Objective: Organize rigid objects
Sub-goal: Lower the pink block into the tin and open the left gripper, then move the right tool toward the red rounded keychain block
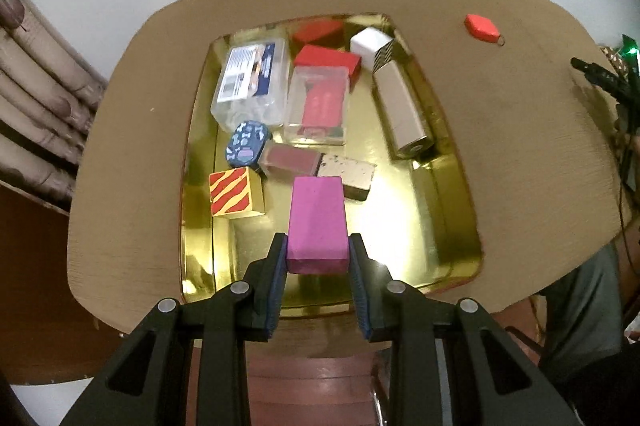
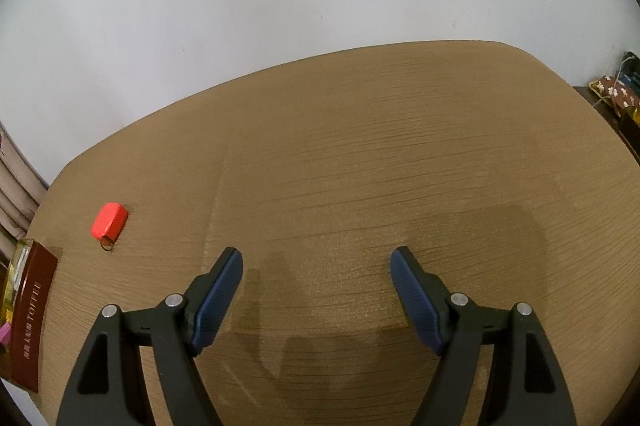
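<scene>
Left gripper (image 1: pixel 318 246) clamped on the near end of a magenta rectangular block (image 1: pixel 317 222), blue pads pressed to both sides, held over the near middle of the shiny gold rectangular tray (image 1: pixel 448 226). Can't tell whether the block's far end touches the tray floor.

Packed into the tray's far half:
- clear plastic box with a blue-and-white label (image 1: pixel 252 82) at the far left corner
- clear case with a red insert (image 1: pixel 318 106) just right of it
- red rectangular box (image 1: pixel 330 60) behind that case, touching it, plus another red piece (image 1: pixel 318 30) by the far rim
- white cube with a checkered side (image 1: pixel 372 46) near the far right corner
- long silver-beige rectangular box (image 1: pixel 402 106) lying along the right rim
- dark blue patterned hexagonal box (image 1: pixel 246 144) and a red-and-yellow striped cube (image 1: pixel 236 192) toward the left rim
- small maroon-faced case (image 1: pixel 290 160) and a speckled beige flat block (image 1: pixel 348 174) right beyond the magenta block's far end

Tray sitting on the tan wood-grain worktop (image 1: pixel 520 130), toward its left side. Small red-orange tag with a metal ring (image 2: pixel 110 220) alone on the bare worktop, well apart from the tray, toward the far right.

Right gripper (image 2: pixel 316 258) spread wide, nothing between the fingers, hovering over bare worktop, tag well off to its left. Dark red sleeve with pale lettering (image 2: pixel 34 314) poking in at the left edge of the right wrist view.
</scene>
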Action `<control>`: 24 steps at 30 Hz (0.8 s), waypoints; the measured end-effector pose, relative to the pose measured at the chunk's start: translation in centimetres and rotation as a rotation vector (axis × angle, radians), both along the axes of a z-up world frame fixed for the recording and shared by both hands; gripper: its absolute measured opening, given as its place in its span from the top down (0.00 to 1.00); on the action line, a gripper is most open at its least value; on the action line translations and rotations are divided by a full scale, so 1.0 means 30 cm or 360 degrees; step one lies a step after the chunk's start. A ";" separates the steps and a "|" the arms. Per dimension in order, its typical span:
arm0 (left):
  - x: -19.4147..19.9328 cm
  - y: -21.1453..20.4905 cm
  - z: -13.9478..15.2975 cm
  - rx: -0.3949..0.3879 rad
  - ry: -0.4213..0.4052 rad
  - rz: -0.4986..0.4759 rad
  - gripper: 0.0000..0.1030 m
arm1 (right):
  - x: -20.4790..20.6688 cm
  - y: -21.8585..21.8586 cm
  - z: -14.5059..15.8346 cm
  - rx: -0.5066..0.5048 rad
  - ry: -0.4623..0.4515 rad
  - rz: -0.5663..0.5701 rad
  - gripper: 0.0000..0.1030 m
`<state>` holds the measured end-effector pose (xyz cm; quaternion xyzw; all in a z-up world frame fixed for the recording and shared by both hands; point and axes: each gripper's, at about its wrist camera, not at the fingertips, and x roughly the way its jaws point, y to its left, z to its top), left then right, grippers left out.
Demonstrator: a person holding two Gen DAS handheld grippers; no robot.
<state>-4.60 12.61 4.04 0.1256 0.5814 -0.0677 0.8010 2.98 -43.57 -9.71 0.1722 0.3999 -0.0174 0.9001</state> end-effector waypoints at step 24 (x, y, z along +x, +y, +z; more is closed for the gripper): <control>-0.322 -0.078 0.225 -0.0068 -0.0688 0.0273 0.29 | 0.041 0.113 -0.015 -0.0151 0.0065 0.0017 0.23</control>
